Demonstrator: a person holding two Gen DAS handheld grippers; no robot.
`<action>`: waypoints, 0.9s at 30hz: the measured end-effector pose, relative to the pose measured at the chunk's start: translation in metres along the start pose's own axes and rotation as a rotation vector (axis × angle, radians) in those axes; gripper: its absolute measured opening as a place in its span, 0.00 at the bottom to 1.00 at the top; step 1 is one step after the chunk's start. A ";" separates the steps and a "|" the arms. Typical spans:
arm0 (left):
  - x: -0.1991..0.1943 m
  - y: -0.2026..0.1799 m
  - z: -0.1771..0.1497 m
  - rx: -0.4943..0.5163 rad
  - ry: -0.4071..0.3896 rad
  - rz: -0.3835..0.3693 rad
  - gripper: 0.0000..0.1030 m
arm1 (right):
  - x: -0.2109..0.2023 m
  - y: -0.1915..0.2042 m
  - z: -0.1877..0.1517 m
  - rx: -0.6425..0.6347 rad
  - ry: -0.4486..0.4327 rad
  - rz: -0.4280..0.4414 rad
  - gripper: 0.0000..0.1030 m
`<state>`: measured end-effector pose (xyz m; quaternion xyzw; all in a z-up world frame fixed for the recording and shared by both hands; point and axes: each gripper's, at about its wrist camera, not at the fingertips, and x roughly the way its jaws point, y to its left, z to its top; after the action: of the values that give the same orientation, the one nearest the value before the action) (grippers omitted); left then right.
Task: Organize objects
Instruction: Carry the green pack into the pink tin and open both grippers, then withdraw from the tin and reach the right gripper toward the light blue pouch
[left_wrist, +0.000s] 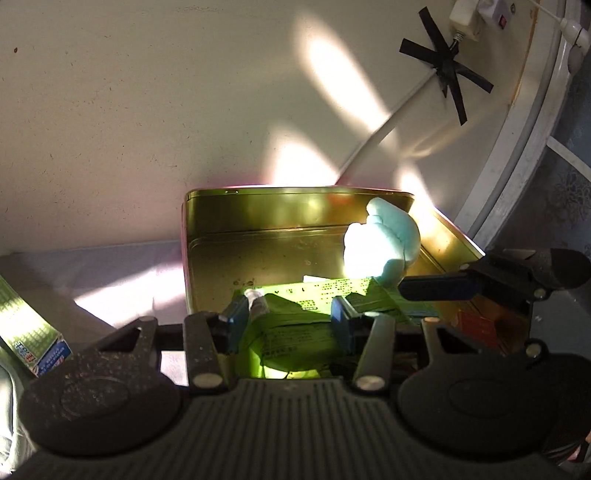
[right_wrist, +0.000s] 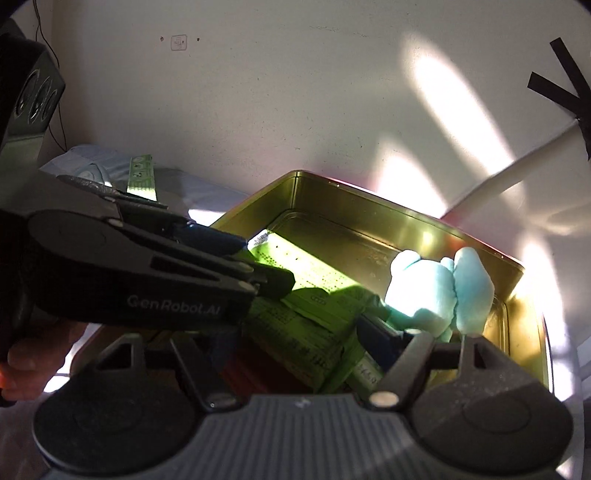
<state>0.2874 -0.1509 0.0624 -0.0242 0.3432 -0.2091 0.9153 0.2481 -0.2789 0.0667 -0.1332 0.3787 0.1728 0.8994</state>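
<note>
Item: green packet, crumpled, lying at the near end of the gold tin, long axis running away toward the tin's far wall. Left gripper stood directly over it, blue pads either side and touching or nearly so; whether it truly gripped could not be told. Right gripper, beside the pale blue soft object, was partly hidden by the left; its spread was indeterminable, and the left was judged nearer.

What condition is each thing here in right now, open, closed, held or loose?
Gold tin: open, no lid on it.
Green tube: gripped, lying over the tin.
Left gripper: shut on the tube.
Right gripper: open.
Blue foam lump: loose inside the tin.
Green carton: outside the tin.
</note>
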 end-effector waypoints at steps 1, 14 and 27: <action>0.000 0.005 0.003 -0.024 -0.009 0.007 0.53 | 0.005 -0.001 0.004 -0.008 -0.013 -0.032 0.84; -0.097 0.002 -0.034 -0.044 -0.170 0.042 0.54 | -0.040 0.013 -0.023 0.079 -0.219 -0.083 0.83; -0.149 -0.024 -0.090 0.064 -0.156 0.141 0.54 | -0.130 0.055 -0.105 0.320 -0.378 -0.083 0.83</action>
<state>0.1201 -0.1043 0.0902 0.0130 0.2651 -0.1523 0.9520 0.0735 -0.2954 0.0844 0.0303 0.2207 0.0952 0.9702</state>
